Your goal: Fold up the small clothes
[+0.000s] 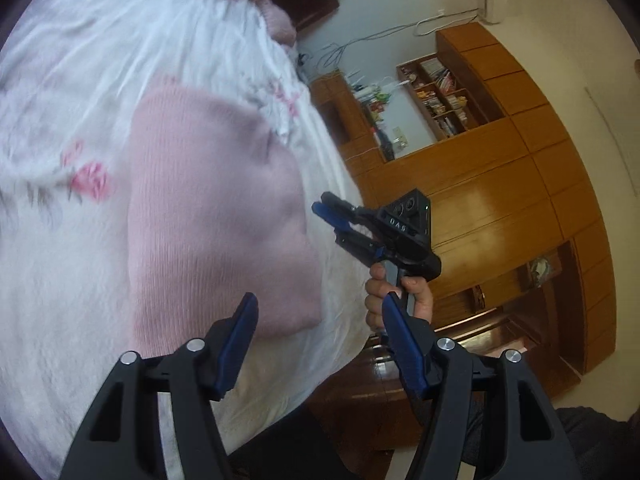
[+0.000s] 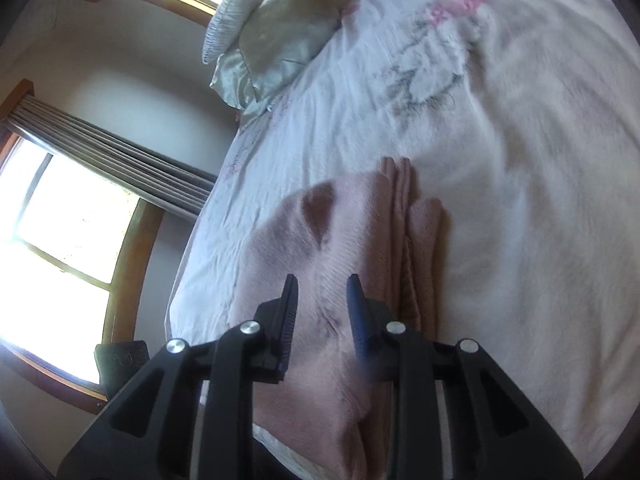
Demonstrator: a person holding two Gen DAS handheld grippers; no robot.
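Note:
A folded pink knitted garment [image 1: 212, 216] lies on the white flowered bedsheet [image 1: 80, 60] near the bed's edge. My left gripper [image 1: 320, 312] is open and empty, hovering just off the garment's near corner. The right gripper [image 1: 334, 220], held by a hand [image 1: 400, 296], shows beyond the garment's side edge, its jaws apart and holding nothing. In the right wrist view the same garment [image 2: 344, 232] shows its stacked folded edges on the right side. There my right gripper [image 2: 322, 284] hangs open just above the cloth, not gripping it.
Another pink piece [image 1: 280, 24] lies far up the bed. Pillows [image 2: 272, 36] sit at the head end. A wooden wardrobe with shelves [image 1: 500, 160] stands beside the bed, and windows with a curtain [image 2: 100, 152] are on the other side. The bed edge [image 1: 344, 344] is close to the person.

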